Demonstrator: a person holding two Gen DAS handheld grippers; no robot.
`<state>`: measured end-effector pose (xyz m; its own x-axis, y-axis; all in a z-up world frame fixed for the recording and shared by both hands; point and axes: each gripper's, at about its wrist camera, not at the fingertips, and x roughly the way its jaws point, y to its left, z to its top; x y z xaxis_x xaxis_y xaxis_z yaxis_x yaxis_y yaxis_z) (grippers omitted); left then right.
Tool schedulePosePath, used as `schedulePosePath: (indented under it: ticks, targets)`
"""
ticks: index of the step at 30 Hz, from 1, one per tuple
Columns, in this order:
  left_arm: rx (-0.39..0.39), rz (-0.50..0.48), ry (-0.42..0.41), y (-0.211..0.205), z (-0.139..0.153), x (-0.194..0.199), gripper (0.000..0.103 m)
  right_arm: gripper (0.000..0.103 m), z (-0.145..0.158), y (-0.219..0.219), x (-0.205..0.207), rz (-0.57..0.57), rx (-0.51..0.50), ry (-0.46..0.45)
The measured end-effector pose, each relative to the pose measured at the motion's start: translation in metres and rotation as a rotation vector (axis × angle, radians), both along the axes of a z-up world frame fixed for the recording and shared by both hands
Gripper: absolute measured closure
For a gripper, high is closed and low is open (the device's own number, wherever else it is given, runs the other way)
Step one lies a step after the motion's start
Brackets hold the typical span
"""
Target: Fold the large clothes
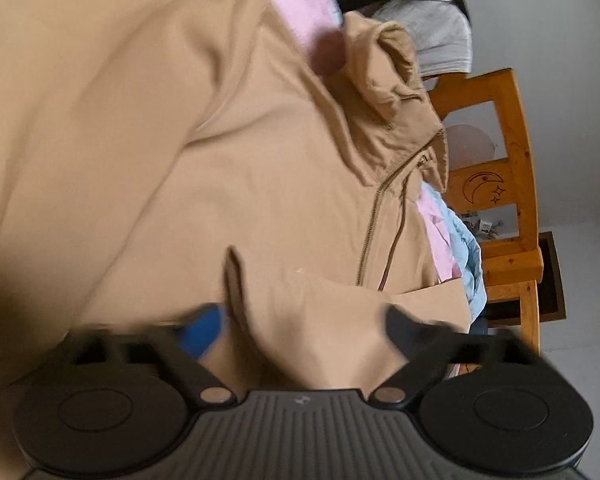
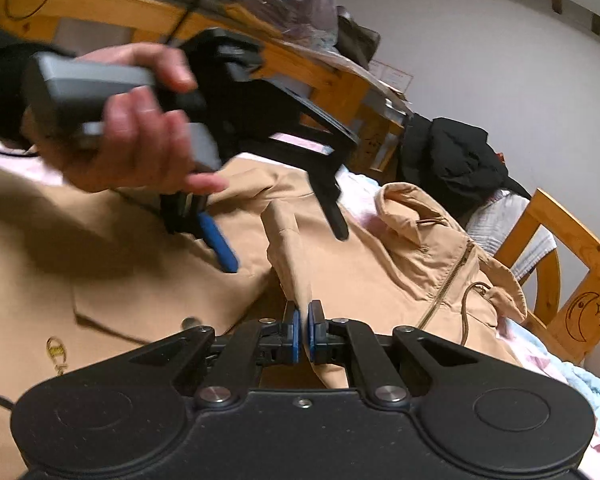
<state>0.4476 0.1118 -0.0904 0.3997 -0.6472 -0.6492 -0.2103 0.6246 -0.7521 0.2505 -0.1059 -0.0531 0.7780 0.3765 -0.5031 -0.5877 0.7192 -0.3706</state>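
- The tan jacket (image 2: pixel 360 264) lies spread on the bed's pink sheet (image 1: pixel 296 4), collar (image 2: pixel 420 216) towards the wooden bed frame (image 2: pixel 580 280), zip (image 1: pixel 374 232) running along its length.
- The left gripper (image 2: pixel 286 252) hangs above the cloth, fingers splayed wide, nothing between them; one blue pad (image 2: pixel 220 244) points down at the jacket.
- A raised ridge of fabric (image 1: pixel 236 276) sits right between those spread fingers, so the left one looks nearer to the next pinch.
- The right gripper (image 2: pixel 303 334) is low at the jacket's near edge, its blue pads almost together; a flap of cloth rises just in front, but I cannot tell whether it is caught.
- The material looks like soft, matte cotton twill, creased, with a metal zip and a small clasp (image 2: pixel 56 354).
- A black garment (image 2: pixel 452 156) is heaped by the pillow, well apart.
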Motion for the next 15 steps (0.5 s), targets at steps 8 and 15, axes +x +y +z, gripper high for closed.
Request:
schedulePosePath:
  ticks: [8,15]
  targets:
    - [0.307,0.039,-0.259,-0.008,0.05,-0.019,0.103,0.054,0.007,-0.02,-0.007,-0.01,0.01,0.036]
    - [0.585,0.06,-0.391,-0.002,0.066,-0.045,0.103,0.02,0.035,-0.111,0.041,-0.329,0.123,0.089]
